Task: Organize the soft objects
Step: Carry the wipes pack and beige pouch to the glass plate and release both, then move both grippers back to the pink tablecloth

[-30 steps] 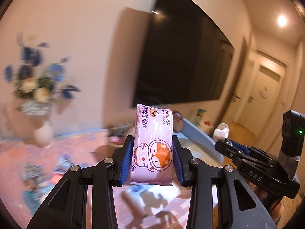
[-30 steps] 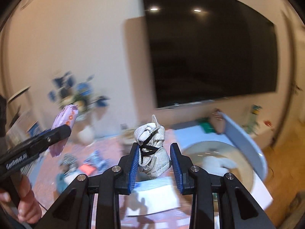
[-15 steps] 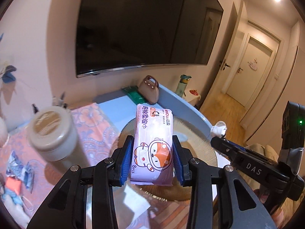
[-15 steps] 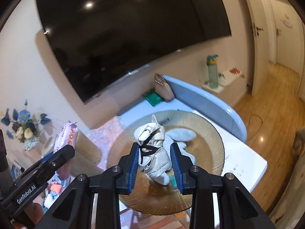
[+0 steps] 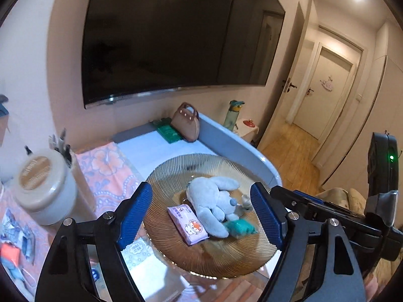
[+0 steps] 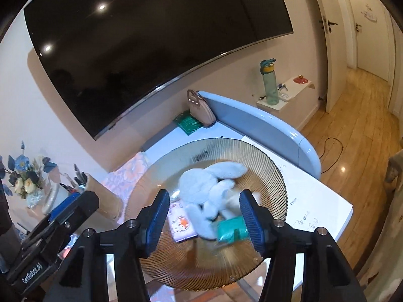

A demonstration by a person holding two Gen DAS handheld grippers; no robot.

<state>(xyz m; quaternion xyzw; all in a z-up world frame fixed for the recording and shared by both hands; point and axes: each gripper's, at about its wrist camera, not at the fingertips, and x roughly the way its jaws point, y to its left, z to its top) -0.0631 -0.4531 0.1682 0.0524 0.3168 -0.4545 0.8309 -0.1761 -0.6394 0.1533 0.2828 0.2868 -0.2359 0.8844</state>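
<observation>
Left claw [image 5: 201, 212] opening, nothing btwn pads, above plate [image 5: 176, 173]. Right claw [image 6: 202, 220] also opening, empty. Wipes pack [image 5: 188, 224] lies flat on plate, touching plush [image 5: 210, 207]; teal item [image 5: 238, 227] just beside plush. Plate on worktop [image 6: 314, 201].

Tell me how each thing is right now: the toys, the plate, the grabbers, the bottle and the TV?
Left gripper: jaws opening, nothing between them.
Right gripper: jaws opening, nothing gripped.
Pink tissue pack: lying flat on the plate.
White plush bunny: lying on the plate, touching the pack.
Teal soft thing: lying beside the bunny.
Gold plate: holding all three.
Green bottle: upright, lid on.
TV: off.
</observation>
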